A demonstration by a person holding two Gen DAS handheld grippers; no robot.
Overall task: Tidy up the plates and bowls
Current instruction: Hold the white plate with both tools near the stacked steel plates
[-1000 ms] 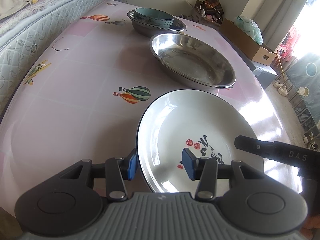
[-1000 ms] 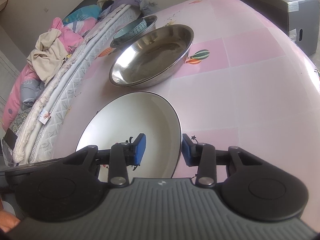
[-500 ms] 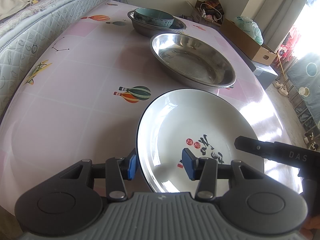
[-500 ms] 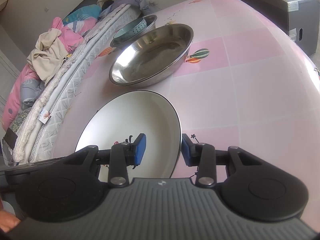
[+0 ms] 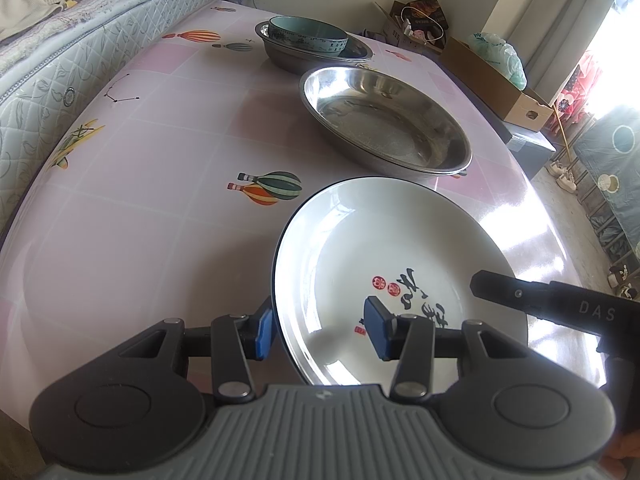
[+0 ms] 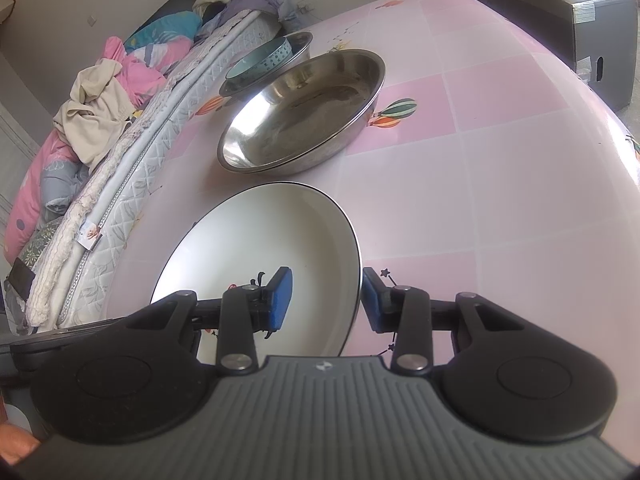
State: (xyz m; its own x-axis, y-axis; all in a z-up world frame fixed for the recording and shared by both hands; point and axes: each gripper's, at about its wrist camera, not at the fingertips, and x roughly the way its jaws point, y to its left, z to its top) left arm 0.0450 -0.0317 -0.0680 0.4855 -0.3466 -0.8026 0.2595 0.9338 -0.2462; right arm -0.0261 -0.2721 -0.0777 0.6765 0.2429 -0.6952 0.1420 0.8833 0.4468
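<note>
A white plate (image 5: 380,248) with a dark rim and black calligraphy sits near the front edge of the pink table (image 5: 140,200). My left gripper (image 5: 320,330) straddles the plate's left rim, one blue pad outside and one on the inner face, shut on it. My right gripper (image 6: 325,300) clamps the opposite rim of the white plate (image 6: 272,240) the same way. One of its black fingers (image 5: 520,294) reaches in across the plate's right side in the left wrist view. Whether the plate is off the table I cannot tell.
Just behind the plate stands a wide steel dish (image 5: 384,120). Farther back a teal bowl (image 5: 308,34) sits in a second steel dish (image 5: 356,54). A mattress (image 5: 60,72) borders the table's left side. A cardboard box (image 5: 500,80) lies beyond the right edge.
</note>
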